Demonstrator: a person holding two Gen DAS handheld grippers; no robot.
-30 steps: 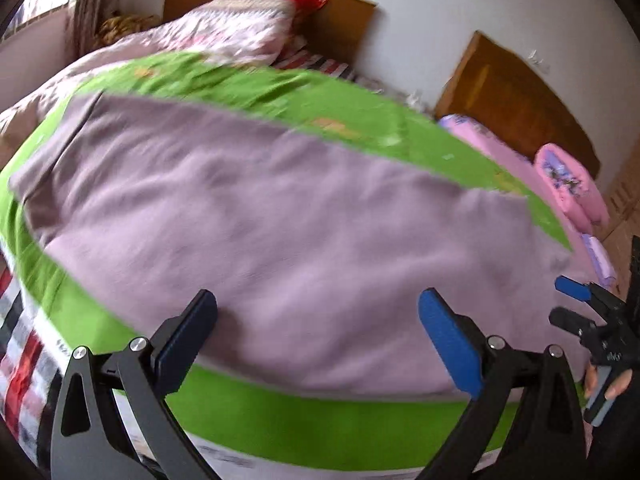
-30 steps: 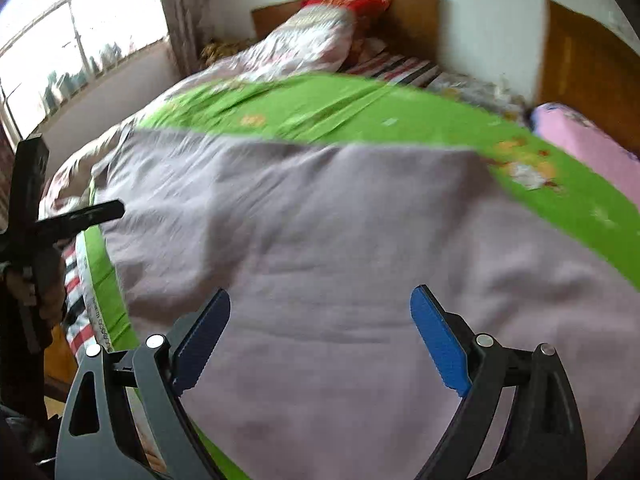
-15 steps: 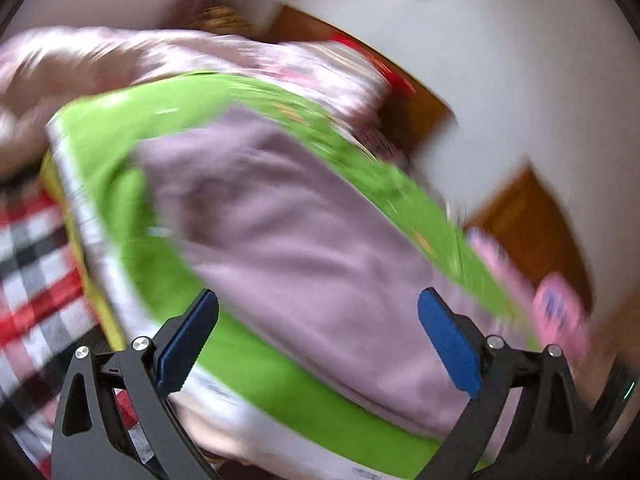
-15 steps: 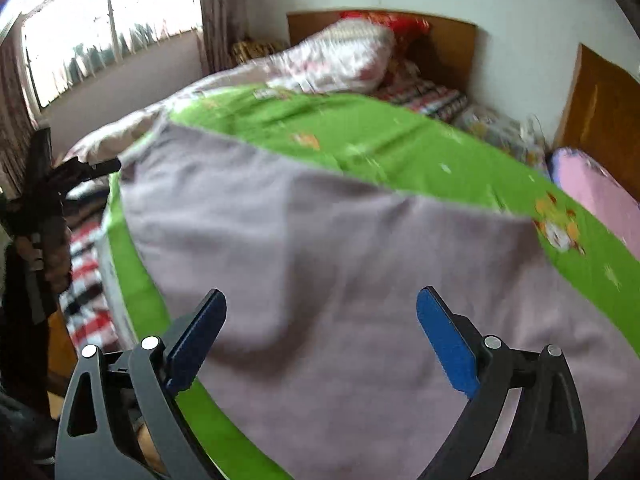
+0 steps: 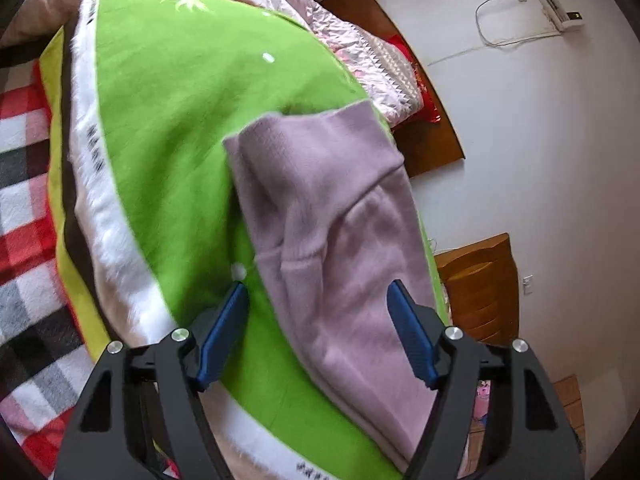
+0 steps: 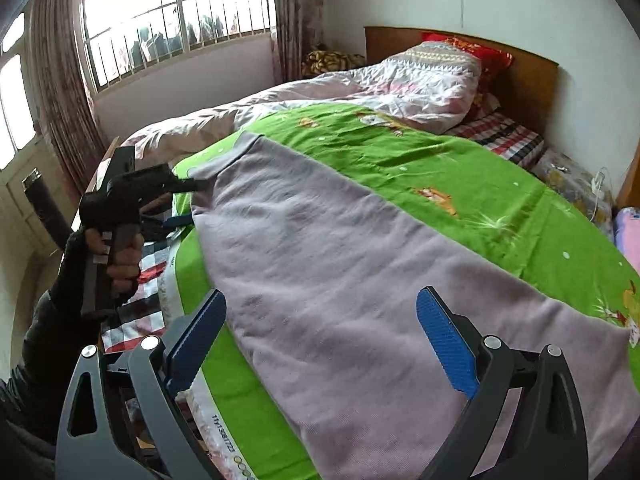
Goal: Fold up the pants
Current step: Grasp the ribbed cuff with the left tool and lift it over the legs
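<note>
Blue-padded right gripper hovers spread wide, empty, over the near end of the pants, lying full length on the green blanket. Farther off, the left gripper gapes at the cuff; no cross fold yet, I'd judge.

Left gripper fingers spread wide, gripping nothing. Right gripper fingers likewise spread, free.
</note>
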